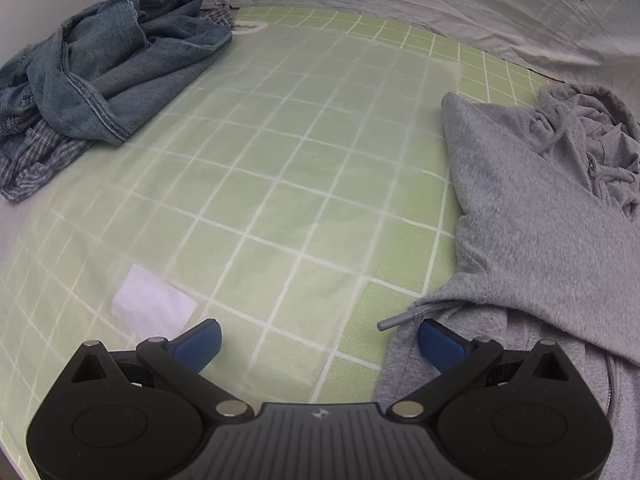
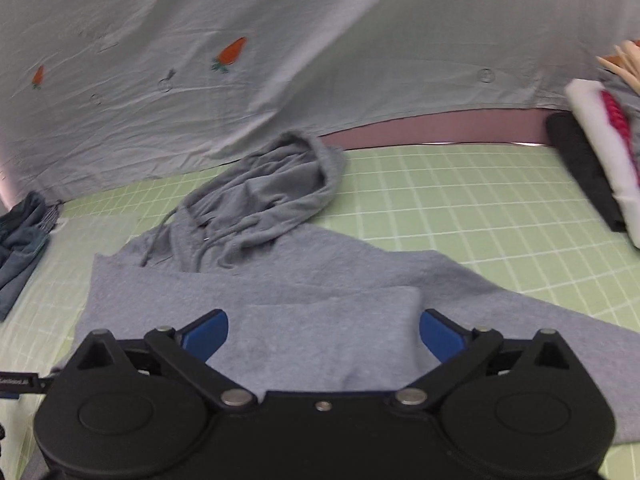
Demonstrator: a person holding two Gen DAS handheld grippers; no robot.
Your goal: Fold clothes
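Note:
A grey hoodie (image 2: 280, 292) lies spread on the green grid mat (image 2: 460, 200), hood bunched at the far end and a sleeve folded across its body. My right gripper (image 2: 324, 334) hovers above the folded sleeve, open, nothing between its blue pads. In the left wrist view the same hoodie (image 1: 532, 220) fills the right side, and its drawstring tip (image 1: 394, 322) points onto the mat (image 1: 280, 184). My left gripper (image 1: 318, 346) is open over the mat at the hoodie's left edge, its right pad above the grey cloth.
A crumpled pile of blue denim and checked clothes (image 1: 92, 80) sits at the mat's far left. A grey sheet with carrot prints (image 2: 224, 56) hangs behind. Folded dark and white garments (image 2: 596, 168) are stacked at the far right. A white label (image 1: 154, 306) lies on the mat.

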